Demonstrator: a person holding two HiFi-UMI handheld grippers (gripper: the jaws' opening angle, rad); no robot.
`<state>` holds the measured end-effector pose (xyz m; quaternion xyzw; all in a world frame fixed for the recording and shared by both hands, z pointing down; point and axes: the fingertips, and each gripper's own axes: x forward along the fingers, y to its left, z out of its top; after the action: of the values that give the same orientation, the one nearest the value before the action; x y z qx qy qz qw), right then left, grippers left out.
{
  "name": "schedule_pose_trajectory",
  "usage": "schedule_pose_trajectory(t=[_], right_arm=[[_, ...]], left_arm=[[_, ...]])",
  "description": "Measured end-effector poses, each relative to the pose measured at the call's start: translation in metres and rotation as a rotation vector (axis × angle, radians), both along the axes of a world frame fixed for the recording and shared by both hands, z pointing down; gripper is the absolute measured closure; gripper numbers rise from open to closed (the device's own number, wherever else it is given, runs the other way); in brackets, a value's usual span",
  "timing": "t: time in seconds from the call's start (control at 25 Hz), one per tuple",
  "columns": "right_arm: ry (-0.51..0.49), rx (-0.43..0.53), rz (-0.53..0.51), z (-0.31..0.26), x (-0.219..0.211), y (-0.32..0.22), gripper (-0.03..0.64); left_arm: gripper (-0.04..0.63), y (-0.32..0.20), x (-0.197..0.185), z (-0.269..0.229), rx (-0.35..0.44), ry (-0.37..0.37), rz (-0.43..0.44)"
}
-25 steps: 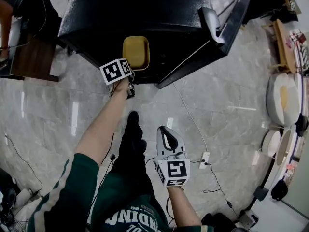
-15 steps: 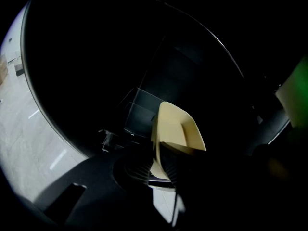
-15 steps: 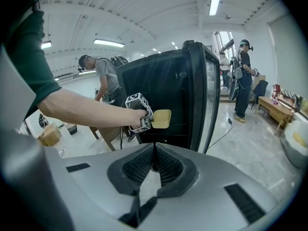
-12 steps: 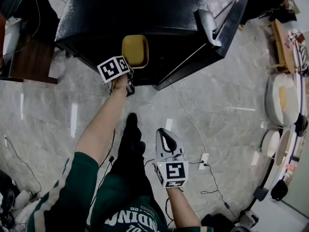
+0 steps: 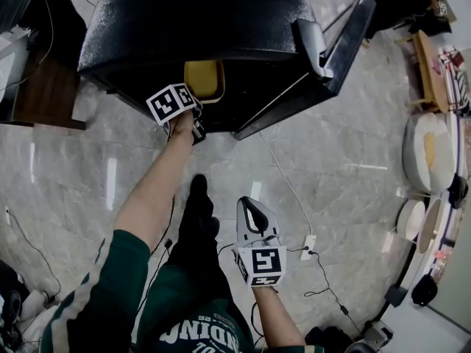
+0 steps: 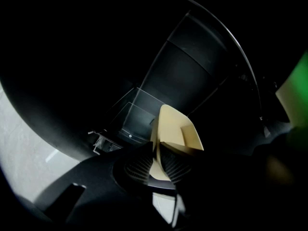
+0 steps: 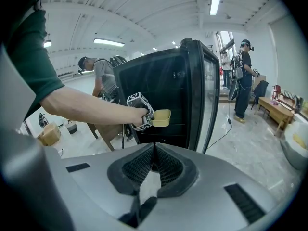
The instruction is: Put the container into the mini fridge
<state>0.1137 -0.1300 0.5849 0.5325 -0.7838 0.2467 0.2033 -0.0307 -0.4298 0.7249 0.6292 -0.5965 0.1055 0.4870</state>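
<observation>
A pale yellow container point(image 5: 204, 79) point(image 6: 175, 131) point(image 7: 162, 117) is held at the mouth of the black mini fridge point(image 5: 191, 20) point(image 7: 163, 95); its far end lies under the fridge's top edge. My left gripper point(image 5: 193, 109) point(image 6: 155, 160) is shut on the container's near rim. The fridge door point(image 5: 346, 43) point(image 7: 204, 95) stands open to the right. My right gripper point(image 5: 254, 215) point(image 7: 154, 160) hangs low by the person's leg with its jaws shut and nothing between them.
A white cable point(image 5: 287, 175) runs across the marble floor to a power strip point(image 5: 310, 243). A wooden bench point(image 5: 44, 94) stands left of the fridge. Round white tables point(image 5: 430, 153) are at the right. Other people point(image 7: 243, 81) stand in the room behind.
My left gripper has pushed the yellow container further into the fridge opening, so less of it shows from above. The right gripper has barely moved.
</observation>
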Motion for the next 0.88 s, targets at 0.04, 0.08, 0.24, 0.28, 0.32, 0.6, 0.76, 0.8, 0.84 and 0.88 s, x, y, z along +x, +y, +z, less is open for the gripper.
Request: schedule_pose_trajectory(t=[0.04, 0.08, 0.24, 0.28, 0.32, 0.6, 0.76, 0.8, 0.84, 0.88], right_arm=[[0.001, -0.002, 0.001, 0.0, 0.001, 0.0, 0.581], [0.002, -0.003, 0.002, 0.001, 0.002, 0.0, 0.581], [0.003, -0.003, 0.017, 0.001, 0.007, 0.0, 0.581], [0.003, -0.004, 0.017, 0.002, 0.007, 0.0, 0.581], [0.004, -0.005, 0.017, 0.002, 0.008, 0.001, 0.581], [0.012, -0.008, 0.022, 0.002, 0.011, 0.003, 0.581], [0.016, -0.009, 0.026, 0.003, 0.012, 0.006, 0.581], [0.014, -0.008, 0.024, 0.003, 0.011, 0.006, 0.581], [0.013, -0.006, 0.022, 0.002, 0.009, 0.006, 0.581], [0.012, -0.004, 0.02, 0.001, 0.008, 0.006, 0.581]], left_arm=[[0.561, -0.002, 0.0, 0.0, 0.001, 0.002, -0.003], [0.561, -0.003, 0.001, 0.0, 0.001, 0.004, -0.005], [0.56, -0.007, 0.004, 0.002, 0.003, 0.011, -0.008], [0.56, -0.008, 0.005, 0.002, 0.007, 0.014, -0.011], [0.558, -0.008, 0.005, 0.002, 0.01, 0.02, -0.016], [0.549, -0.015, 0.005, -0.001, 0.036, 0.035, -0.047], [0.545, -0.012, 0.005, -0.003, 0.045, 0.025, -0.044], [0.543, -0.011, 0.003, -0.003, 0.047, 0.023, -0.043], [0.539, -0.009, 0.001, -0.004, 0.049, 0.02, -0.042], [0.535, -0.007, -0.001, -0.006, 0.052, 0.017, -0.038]])
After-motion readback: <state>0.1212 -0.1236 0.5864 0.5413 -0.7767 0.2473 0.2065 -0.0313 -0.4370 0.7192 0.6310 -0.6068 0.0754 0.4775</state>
